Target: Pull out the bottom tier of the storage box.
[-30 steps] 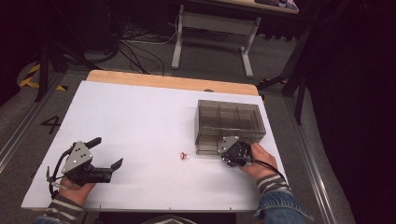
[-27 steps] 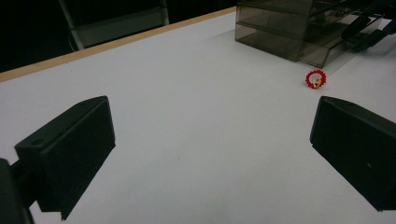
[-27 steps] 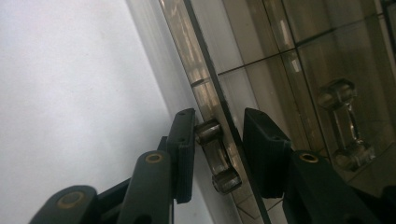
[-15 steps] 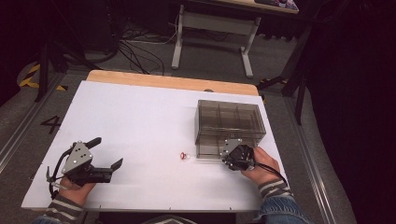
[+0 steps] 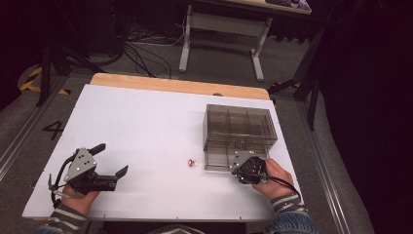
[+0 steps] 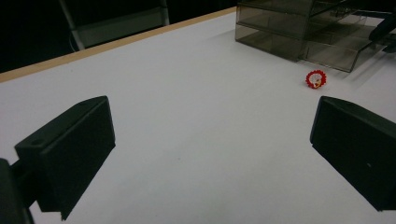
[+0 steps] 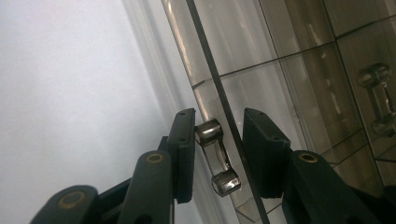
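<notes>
Between the fingers of the right gripper (image 7: 217, 161) sits the small clear handle (image 7: 217, 158) of the lower drawer (image 5: 229, 160). One finger (image 7: 184, 154) touches its end, and the front wall of the drawer passes just before the other finger, so I cannot tell if they press or only stand around it. Beyond these fingers is the smoky drawer box (image 5: 239, 124), and its lower drawer stands a little out toward the person. I judge that the opening is begun but not finished.

Far from that, the left gripper (image 5: 113, 165) rests on the white counter (image 5: 146, 122) with its fingers (image 6: 70, 149) wide apart and nothing between them. Ahead of them, well apart, lies a small red ring (image 6: 316, 78), just beside the drawer front. It is not yet picked up, and probably it must go into the drawer afterwards.
</notes>
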`<state>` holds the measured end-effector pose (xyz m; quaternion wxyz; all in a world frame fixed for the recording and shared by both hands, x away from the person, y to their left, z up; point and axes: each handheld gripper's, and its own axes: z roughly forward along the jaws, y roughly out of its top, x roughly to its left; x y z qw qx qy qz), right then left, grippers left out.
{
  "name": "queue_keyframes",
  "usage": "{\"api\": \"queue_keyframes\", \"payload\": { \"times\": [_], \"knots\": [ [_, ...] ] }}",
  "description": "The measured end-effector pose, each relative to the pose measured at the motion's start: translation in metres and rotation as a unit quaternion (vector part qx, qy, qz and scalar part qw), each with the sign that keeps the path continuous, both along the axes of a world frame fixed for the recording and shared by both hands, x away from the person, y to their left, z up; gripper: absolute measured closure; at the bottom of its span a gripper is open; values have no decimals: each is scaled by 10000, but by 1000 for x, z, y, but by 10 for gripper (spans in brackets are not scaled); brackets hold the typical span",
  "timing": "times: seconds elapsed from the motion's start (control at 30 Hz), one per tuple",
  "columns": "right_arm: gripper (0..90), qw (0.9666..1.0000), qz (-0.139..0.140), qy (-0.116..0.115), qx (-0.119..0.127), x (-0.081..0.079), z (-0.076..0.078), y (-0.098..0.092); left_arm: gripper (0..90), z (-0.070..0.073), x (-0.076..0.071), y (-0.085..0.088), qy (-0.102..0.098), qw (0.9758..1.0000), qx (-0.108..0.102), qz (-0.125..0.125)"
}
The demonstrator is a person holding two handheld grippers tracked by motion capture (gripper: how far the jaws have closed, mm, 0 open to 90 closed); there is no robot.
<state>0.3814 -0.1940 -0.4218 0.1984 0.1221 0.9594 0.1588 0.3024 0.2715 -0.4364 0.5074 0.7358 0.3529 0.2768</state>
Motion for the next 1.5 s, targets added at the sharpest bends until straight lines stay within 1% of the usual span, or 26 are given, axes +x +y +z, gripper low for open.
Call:
{"api": "queue_keyframes", "payload": {
  "times": [0.1,0.2,0.33,0.37,0.43,0.47,0.53,0.63,0.77,0.87,0.93,1.03,1.07,1.1,1.13,1.2,1.3,1.37,1.43,1.5],
  "knots": [
    [655,10000,15,13,10,-3,1,-1,8,0,0,0,-7,10000,11,-5],
    [654,10000,-19,42,83,-5,1,-2,8,0,0,0,-7,10000,15,-7],
    [654,9999,-45,61,96,-7,-1,-3,8,0,0,0,-3,10000,-2,-3],
    [648,9999,0,90,72,-6,-2,-3,8,0,0,0,-11,10000,11,-3],
    [593,9997,-17,172,160,-6,-1,-3,8,0,0,0,-13,10000,12,-3],
    [581,9997,39,172,191,-7,0,-4,8,0,0,0,6,10000,-6,-5],
    [564,9992,70,178,359,-8,4,-5,8,0,0,0,0,10000,-6,-9],
    [555,9985,30,105,532,-11,11,-6,8,0,0,0,-11,10000,7,-16],
    [554,9980,44,16,627,-13,16,-8,8,0,1,0,-41,10000,33,-30],
    [546,9976,25,4,699,-14,18,-8,8,0,1,-1,-16,10000,-4,-34],
    [541,9972,23,-6,741,-14,18,-8,8,1,2,-1,-27,10000,24,-42],
    [521,9963,-7,-41,858,-15,19,-9,8,0,1,-1,-1,10000,39,-49],
    [514,9960,4,-46,894,-15,20,-9,8,1,1,-1,-13,10000,54,-48],
    [509,9956,4,-60,936,-16,21,-9,8,0,1,-1,-14,10000,10,-29],
    [504,9955,-16,-79,939,-16,22,-9,8,0,1,0,-42,10000,28,-22],
    [500,9946,-35,-100,1032,-16,23,-9,7,1,1,0,-14,10000,9,-24],
    [492,9933,-38,-192,1141,-17,26,-10,8,0,2,0,-35,10000,22,-26],
    [491,9912,-123,-250,1298,-18,27,-10,8,0,2,-1,11,10000,-11,-28],
    [491,9909,-92,-292,1308,-19,28,-10,8,0,2,-1,7,10000,17,-49],
    [491,9896,-82,-326,1396,-20,29,-10,8,0,2,-2,-2,10000,34,-46]
  ]
}}
